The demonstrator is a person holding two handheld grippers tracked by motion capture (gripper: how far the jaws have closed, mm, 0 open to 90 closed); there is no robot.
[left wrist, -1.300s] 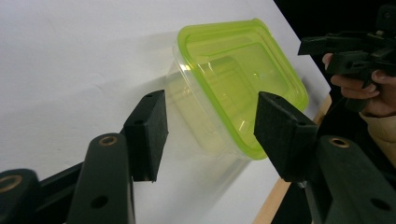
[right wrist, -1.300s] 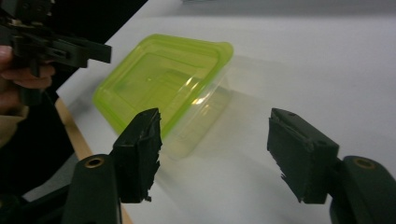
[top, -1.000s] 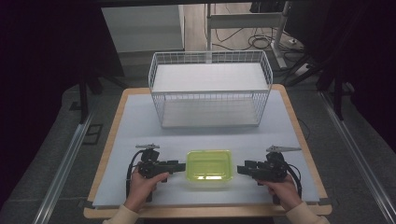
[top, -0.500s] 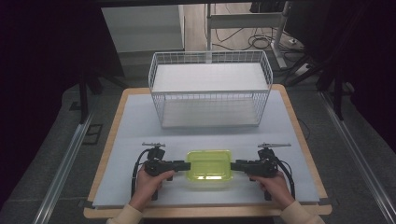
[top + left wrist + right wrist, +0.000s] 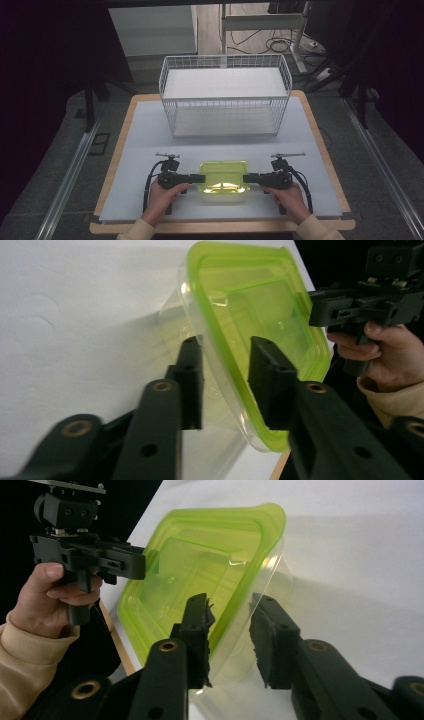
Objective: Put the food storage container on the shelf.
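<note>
A: Where is the box (image 5: 223,176) sitting?

B: On the desk (image 5: 140,135), well in front of the wire basket (image 5: 225,95) and about level with its middle. It is a clear tub with a lime-green lid, and it looks empty.

A: And the grippers?

B: The left gripper (image 5: 225,380) straddles the lid rim at the box's left end, one jaw over the lid, one under the lip. Its jaws are parted, with gaps on both sides. The right gripper (image 5: 230,635) does the same at the right end, also not yet closed.

A: How will it handle?

B: I judge it light, thin and springy. The walls would likely flex, and smooth plastic may slip. The rim, where lid and tub double up, seems the stiffest place to pinch.

A: Any risk?

B: Squeezing hard might pop the lid. Uneven lifting could twist the box.
</note>
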